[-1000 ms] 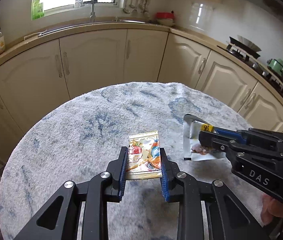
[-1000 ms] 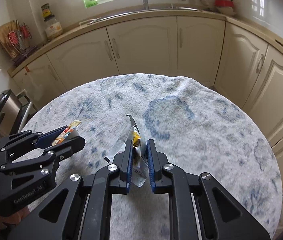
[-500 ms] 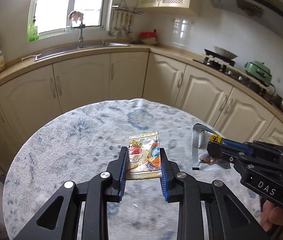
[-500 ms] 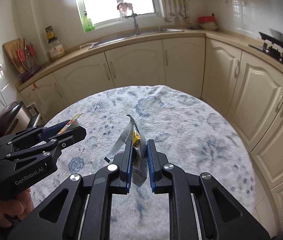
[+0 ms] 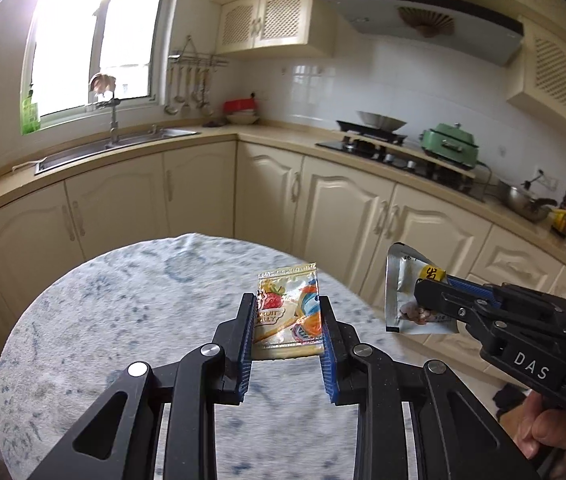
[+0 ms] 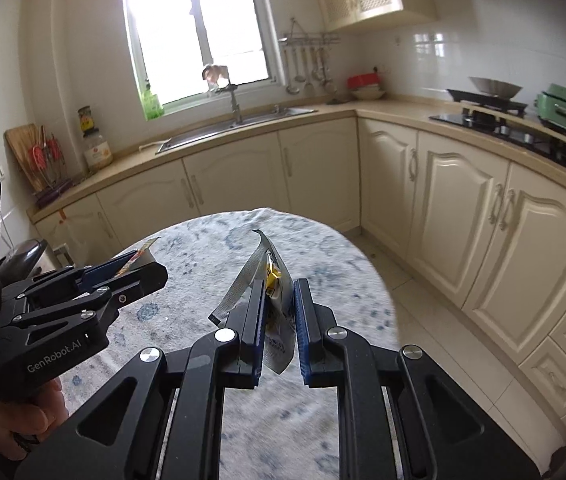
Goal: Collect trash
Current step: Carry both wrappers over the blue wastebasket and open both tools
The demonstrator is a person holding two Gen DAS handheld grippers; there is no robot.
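Note:
My left gripper [image 5: 286, 312] is shut on a colourful fruit-jelly wrapper [image 5: 287, 314], held flat above the round table [image 5: 103, 320]. My right gripper [image 6: 277, 300] is shut on a silver torn wrapper [image 6: 271, 280] with a yellow label, standing on edge between the pads. In the left wrist view the right gripper [image 5: 431, 296] shows at the right with the silver wrapper [image 5: 403, 292] sticking out of it. In the right wrist view the left gripper [image 6: 143, 270] shows at the left, the jelly wrapper's edge [image 6: 141, 250] just visible. Both wrappers hang clear of the table.
The table has a white and blue fuzzy cover [image 6: 203, 248]. Cream cabinets [image 5: 343, 208] and a counter with a sink [image 5: 115, 148] and stove [image 5: 379, 140] curve round behind. A dark lidded bin [image 6: 23, 256] stands at the table's left. A hand [image 5: 547, 436] grips each tool.
Both grippers rose and pulled back from the table, each keeping its wrapper. The view tilted up, showing more of the walls, window and upper cabinets.

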